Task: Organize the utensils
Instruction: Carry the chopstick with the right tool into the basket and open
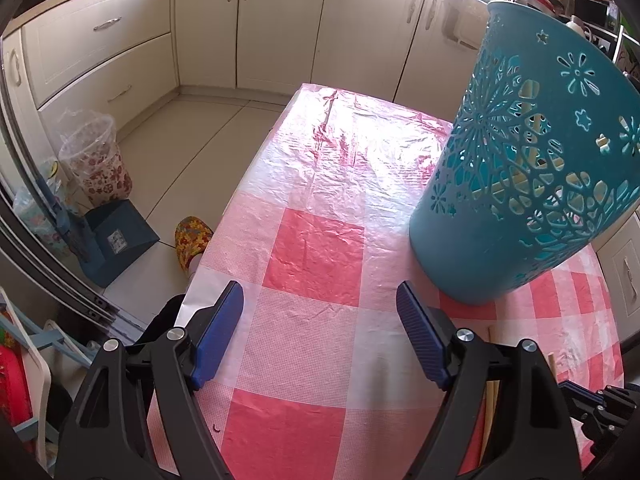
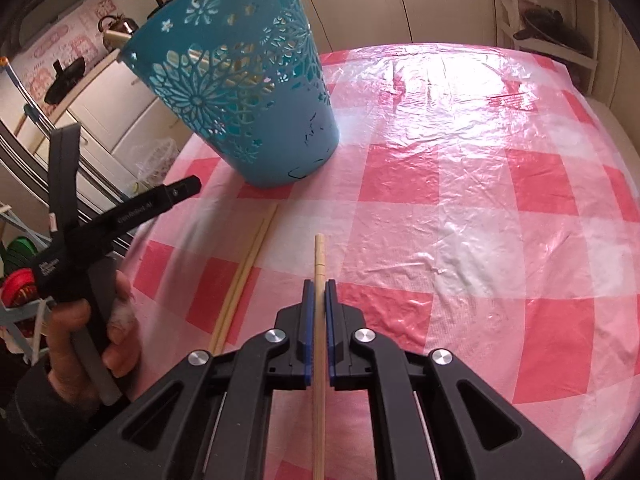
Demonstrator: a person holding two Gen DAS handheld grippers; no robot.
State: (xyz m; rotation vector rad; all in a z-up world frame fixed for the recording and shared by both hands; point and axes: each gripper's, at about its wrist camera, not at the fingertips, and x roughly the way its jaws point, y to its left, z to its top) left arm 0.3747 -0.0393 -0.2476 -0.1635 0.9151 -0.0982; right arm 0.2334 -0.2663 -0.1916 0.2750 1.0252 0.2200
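Note:
A teal cut-out basket (image 1: 528, 168) (image 2: 240, 92) stands on the red-and-white checked tablecloth (image 1: 312, 248) (image 2: 460, 220); pale sticks show through its holes. My right gripper (image 2: 319, 286) is shut on a wooden chopstick (image 2: 319, 256), which runs lengthwise between the blue pads and pokes out ahead toward the basket. Two more chopsticks (image 2: 244, 272) lie side by side on the cloth to its left, also visible at the lower right of the left wrist view (image 1: 491, 400). My left gripper (image 1: 320, 300) hovers open over the cloth, left of the basket, nothing between its fingers.
A hand (image 2: 92, 328) holds the left tool at the table's left edge. The table edge (image 1: 240, 184) drops to a tiled floor with a lined bin (image 1: 96, 156), a blue dustpan (image 1: 116, 240) and a slippered foot (image 1: 192, 240). Cream cabinets (image 1: 280, 24) line the walls.

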